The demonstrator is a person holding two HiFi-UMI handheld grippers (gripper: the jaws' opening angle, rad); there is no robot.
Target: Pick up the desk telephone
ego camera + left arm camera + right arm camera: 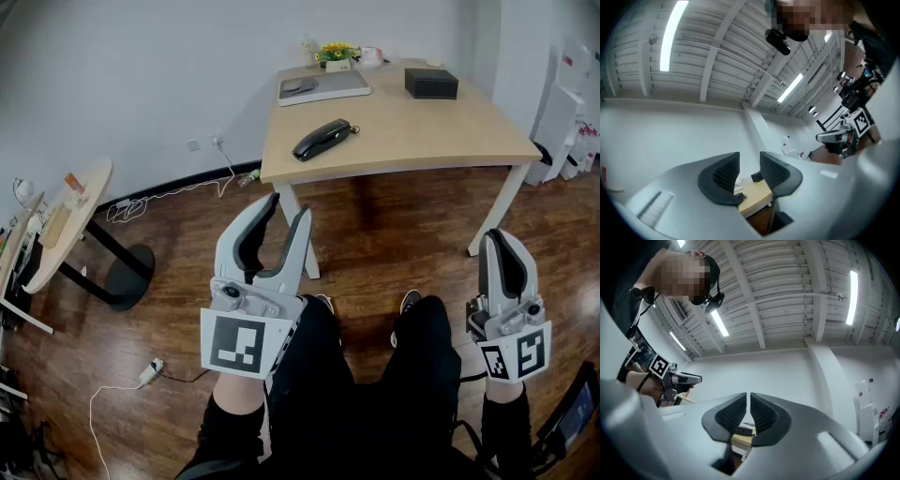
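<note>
**Phone on the desk, both tools empty and well back**

The black telephone (322,139) lies slantwise on the desk (422,141), near its front left edge, with nothing touching it. The left gripper (284,208) hangs over the person's lap, jaws a moderate way apart and nothing between them. The right gripper (500,240) sits low at the right, jaws closed to a slit, also empty. This fits either a reach yet to be made or a phone set back down.

Any grasp would likely go best across the phone's narrow middle, with the jaws wider than its body and square to its long side, so it lifts level. The front edge is close, so a nudge could slide the phone off.

Bare desk lies to its right. The grey tray (323,87) and black box (431,82) stand well behind. Open floor separates lap and desk.
</note>
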